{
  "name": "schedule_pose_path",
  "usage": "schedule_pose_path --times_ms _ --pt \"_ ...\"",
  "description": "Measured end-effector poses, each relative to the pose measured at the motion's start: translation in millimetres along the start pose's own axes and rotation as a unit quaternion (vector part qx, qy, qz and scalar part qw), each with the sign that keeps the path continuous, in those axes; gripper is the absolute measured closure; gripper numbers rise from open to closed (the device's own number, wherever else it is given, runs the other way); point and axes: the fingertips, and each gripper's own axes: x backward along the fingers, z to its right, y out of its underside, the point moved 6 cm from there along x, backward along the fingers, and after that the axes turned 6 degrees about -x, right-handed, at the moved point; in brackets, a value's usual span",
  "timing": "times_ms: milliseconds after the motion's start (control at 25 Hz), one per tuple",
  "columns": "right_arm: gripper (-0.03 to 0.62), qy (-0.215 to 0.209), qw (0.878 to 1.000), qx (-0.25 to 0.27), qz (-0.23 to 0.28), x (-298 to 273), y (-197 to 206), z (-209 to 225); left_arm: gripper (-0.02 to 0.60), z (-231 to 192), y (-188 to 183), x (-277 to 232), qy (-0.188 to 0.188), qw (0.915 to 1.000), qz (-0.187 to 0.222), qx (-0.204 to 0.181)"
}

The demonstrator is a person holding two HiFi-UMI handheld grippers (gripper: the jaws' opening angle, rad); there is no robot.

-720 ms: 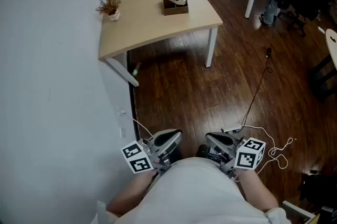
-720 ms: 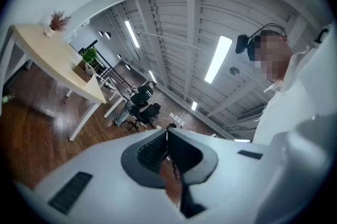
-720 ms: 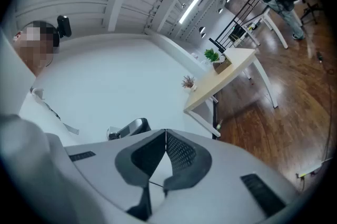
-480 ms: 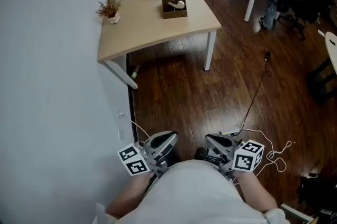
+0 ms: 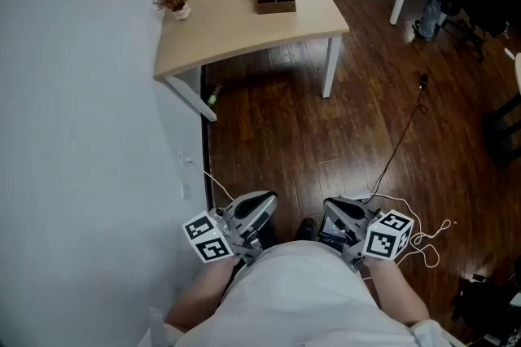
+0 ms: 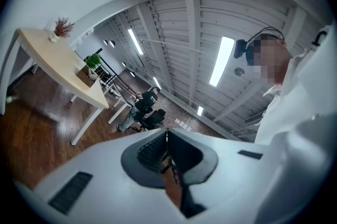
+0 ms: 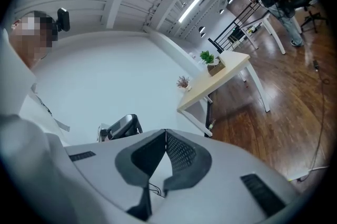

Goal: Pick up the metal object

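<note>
While table (image 5: pixel 244 24) sits higher in view than before, left gripper (image 5: pixel 257 209), right gripper (image 5: pixel 342 212) fingers together; empty.

Left gripper (image 6: pixel 167 133): jaws pressed together, nothing between them. Ahead and to its left, a light wooden table (image 6: pixel 58 62) carries a dried plant (image 6: pixel 63 26), a green plant (image 6: pixel 93 61) and a brown box (image 6: pixel 85 78). Beyond the jaw tips, a dark-clothed person (image 6: pixel 142 107) stands well off.

A light wooden table (image 5: pixel 228 28) stands against a white wall (image 5: pixel 81 133) on dark plank flooring (image 5: pixel 309 133). Strip lights (image 6: pixel 221 60) line what appears to be a ribbed ceiling (image 6: pixel 179 18).
</note>
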Motion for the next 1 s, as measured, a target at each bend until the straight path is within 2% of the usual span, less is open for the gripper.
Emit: schedule_pose_path --times_ms 560,800,1000 --pt "0.591 -0.006 1.0 -0.004 -0.022 -1.3 -20.5 26.8 0.581 -1.6 2.6 -25.3 -0.018 0.9998 -0.003 0.003" --pt "0.591 -0.012 1.0 -0.005 -0.027 -22.4 -32.4 30.6 0.581 -18.9 -9.9 -27.8 -0.02 0.9998 -0.002 0.002" --pt "0.591 -0.002 1.0 -0.005 -0.022 -49.8 -47.3 37.9 0.581 -50.9 -22.1 -28.6 -0.016 0.9998 -0.004 0.008"
